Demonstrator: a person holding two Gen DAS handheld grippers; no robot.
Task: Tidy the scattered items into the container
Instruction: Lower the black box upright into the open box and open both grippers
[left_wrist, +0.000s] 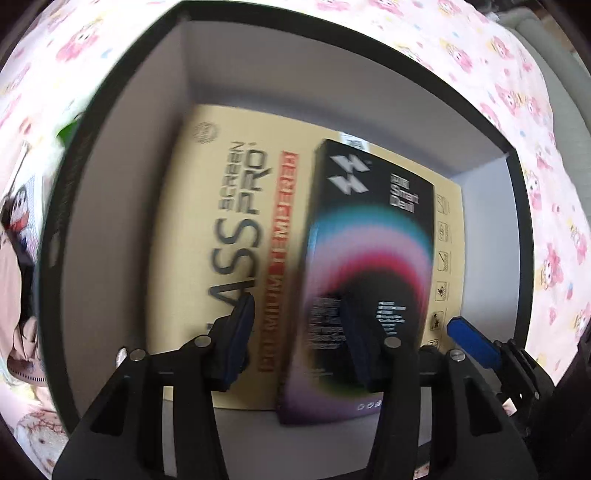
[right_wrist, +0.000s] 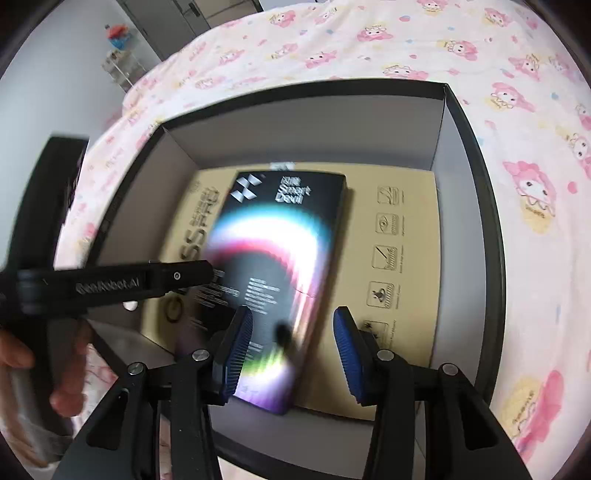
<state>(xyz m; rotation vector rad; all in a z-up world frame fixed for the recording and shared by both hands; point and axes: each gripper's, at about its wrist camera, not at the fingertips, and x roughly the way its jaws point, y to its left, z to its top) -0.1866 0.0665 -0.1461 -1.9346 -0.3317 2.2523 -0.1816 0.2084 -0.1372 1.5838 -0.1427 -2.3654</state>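
Observation:
A black-rimmed box (left_wrist: 122, 155) with grey inner walls sits on a pink cartoon bedsheet; it also shows in the right wrist view (right_wrist: 476, 206). On its floor lies a tan flat carton (left_wrist: 207, 221) printed "GLASS SCREEN PRO", also in the right wrist view (right_wrist: 406, 258). On top of it lies a black "Smart Devil" box (left_wrist: 369, 240) with a rainbow arc, also in the right wrist view (right_wrist: 280, 236). My left gripper (left_wrist: 295, 343) is open and empty above the box. My right gripper (right_wrist: 293, 354) is open and empty over the black box's near end.
The bedsheet (right_wrist: 369, 44) surrounds the container. The left gripper's arm (right_wrist: 110, 284) and a hand (right_wrist: 66, 369) cross the left of the right wrist view. A cartoon-printed item (left_wrist: 22, 214) and something green (left_wrist: 68, 133) lie left of the container. Furniture (right_wrist: 122, 55) stands far behind.

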